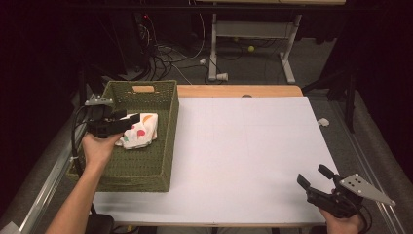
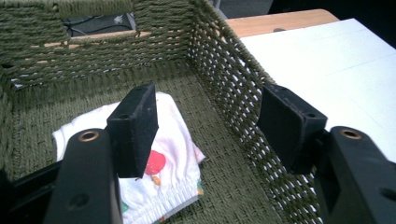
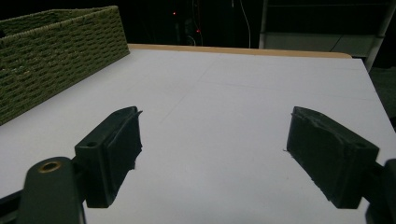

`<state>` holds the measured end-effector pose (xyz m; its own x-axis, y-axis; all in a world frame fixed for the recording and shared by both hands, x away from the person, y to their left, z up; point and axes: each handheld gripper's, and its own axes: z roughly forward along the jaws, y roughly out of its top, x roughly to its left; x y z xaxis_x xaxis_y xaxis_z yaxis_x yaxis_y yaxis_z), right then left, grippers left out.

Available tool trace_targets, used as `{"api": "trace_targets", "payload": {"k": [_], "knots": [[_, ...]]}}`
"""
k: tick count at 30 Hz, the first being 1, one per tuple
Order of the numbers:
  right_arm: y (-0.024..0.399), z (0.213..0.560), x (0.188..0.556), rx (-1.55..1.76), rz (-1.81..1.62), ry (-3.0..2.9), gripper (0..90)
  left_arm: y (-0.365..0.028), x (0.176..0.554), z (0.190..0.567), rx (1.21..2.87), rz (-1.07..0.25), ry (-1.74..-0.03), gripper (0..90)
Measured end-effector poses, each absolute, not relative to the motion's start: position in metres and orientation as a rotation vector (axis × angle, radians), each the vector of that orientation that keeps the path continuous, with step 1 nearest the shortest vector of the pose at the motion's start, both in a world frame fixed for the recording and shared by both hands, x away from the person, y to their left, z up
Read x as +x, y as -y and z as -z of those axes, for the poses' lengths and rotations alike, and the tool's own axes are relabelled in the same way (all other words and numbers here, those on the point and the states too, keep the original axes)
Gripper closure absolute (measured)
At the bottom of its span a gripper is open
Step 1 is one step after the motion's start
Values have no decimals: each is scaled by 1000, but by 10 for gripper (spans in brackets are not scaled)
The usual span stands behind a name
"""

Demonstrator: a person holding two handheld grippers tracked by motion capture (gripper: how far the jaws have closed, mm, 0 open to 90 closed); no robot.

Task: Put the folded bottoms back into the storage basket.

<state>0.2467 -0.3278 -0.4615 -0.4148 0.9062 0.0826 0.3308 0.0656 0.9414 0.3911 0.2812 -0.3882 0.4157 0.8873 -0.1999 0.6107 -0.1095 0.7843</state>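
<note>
While the left tool [image 2: 205, 128] hangs open above the folded cloth [image 2: 173, 154] in the basket [image 2: 224, 84], seemingly not touching, the right tool [image 3: 212, 156] gapes empty.

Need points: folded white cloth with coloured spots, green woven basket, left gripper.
Folded white cloth with coloured spots [image 2: 175, 140], left gripper view, on its top fold.
Green woven basket [image 1: 171, 141], high view, on its right wall.
Left gripper [image 1: 130, 120], high view, midway between its open fingertips, above the cloth.

Left gripper [image 1: 130, 118] is hovering inside green woven basket [image 1: 165, 146], jaws apart, tips just over folded white cloth w/ coloured spots [image 1: 141, 130]. Right gripper [image 1: 311, 176] is sitting near table's [image 1: 243, 146] front-right corner, jaws apart, nothing btwn them, well apart from the basket.
</note>
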Motion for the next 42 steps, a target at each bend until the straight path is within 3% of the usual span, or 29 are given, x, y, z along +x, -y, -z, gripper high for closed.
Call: {"api": "trace_targets", "payload": {"k": [42], "knots": [[328, 461, 246, 1237, -1362, -1790, 185, -280, 351, 371, 1823, -468, -1171, 334]]}}
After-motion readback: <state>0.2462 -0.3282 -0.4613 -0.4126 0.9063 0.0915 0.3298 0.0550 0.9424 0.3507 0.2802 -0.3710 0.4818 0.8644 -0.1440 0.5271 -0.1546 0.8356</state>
